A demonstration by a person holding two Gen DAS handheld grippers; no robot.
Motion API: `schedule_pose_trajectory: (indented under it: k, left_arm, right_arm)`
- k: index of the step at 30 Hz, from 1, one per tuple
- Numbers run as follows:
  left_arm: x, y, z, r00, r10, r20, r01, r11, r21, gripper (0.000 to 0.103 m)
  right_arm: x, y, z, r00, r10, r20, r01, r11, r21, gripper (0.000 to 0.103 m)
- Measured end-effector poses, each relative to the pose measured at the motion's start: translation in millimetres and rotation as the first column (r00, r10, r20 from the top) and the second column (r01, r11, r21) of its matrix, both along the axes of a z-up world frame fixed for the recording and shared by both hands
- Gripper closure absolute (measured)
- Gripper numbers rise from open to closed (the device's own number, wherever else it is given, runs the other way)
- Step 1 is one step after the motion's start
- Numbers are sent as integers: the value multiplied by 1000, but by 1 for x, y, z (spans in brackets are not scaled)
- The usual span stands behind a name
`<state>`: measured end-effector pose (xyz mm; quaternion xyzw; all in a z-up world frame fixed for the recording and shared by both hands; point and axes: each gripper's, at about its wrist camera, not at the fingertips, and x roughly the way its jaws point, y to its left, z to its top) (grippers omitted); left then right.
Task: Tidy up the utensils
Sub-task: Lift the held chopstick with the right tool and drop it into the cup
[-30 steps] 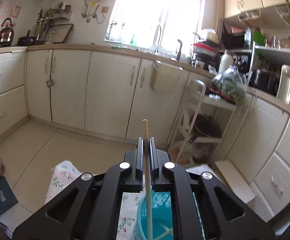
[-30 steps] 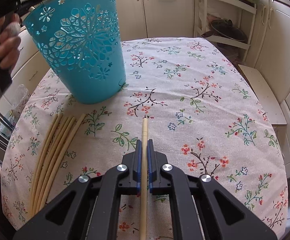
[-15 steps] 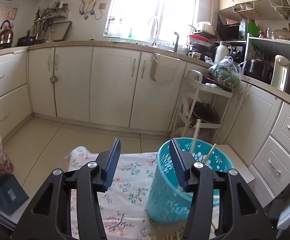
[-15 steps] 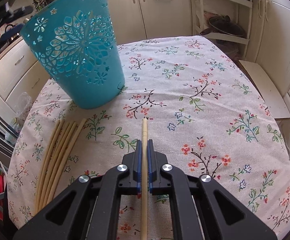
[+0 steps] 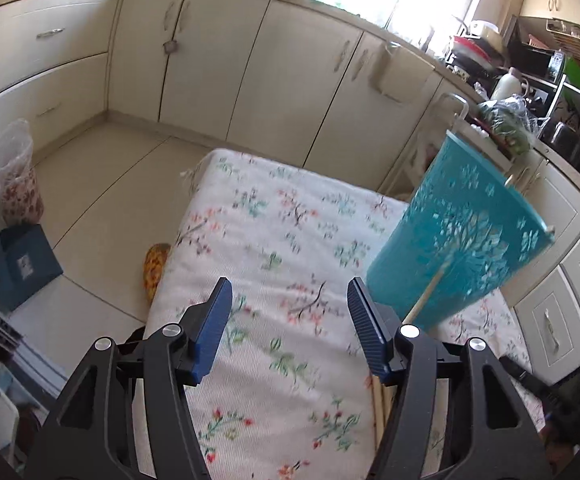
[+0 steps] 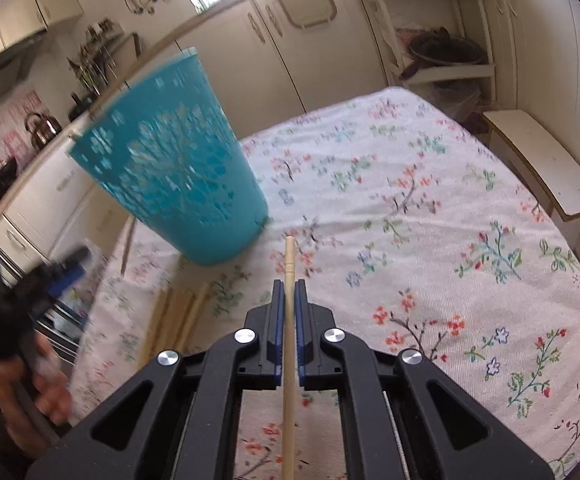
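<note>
Evidently one chopstick (image 6: 289, 280) is clamped in the right gripper (image 6: 288, 292) for the bin (image 6: 169, 160); the left gripper (image 5: 290, 320), jaws wide, is held empty.

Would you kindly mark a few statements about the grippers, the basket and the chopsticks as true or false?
1. The right gripper is shut on a chopstick. True.
2. The left gripper holds a chopstick. False: it is open and empty.
3. The basket is teal. True.
4. The basket lies on its side. False: it stands on its base on the tablecloth.
5. Loose chopsticks lie on the cloth near the basket. True.
</note>
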<state>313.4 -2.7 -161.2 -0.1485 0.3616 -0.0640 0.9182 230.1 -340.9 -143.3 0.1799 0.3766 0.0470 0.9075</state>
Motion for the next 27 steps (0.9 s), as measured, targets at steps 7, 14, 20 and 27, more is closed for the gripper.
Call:
schedule_pose_trajectory:
  k: [7,14,20,27]
  left_arm:
    - [0,-7,-22,999,-14,-42,14,1000,7,45]
    - [-3,7,-13,1000,-27,-16,25,996,-86,45]
    - [-8,0,13,989,-142,43,144,987,-65,42]
    - [-8,-31,21,949,-314,40,311,948,69,40]
  right_arm:
    - [-7,-2,63,970,-31,243,-4,990,141,97]
    - [27,1,141,878,-86,471,-30,972,233,97]
    - [80,7,167,813,-152,561,21,972,233,97]
    - [127,14,147,844,-137,518,56,984,170,97]
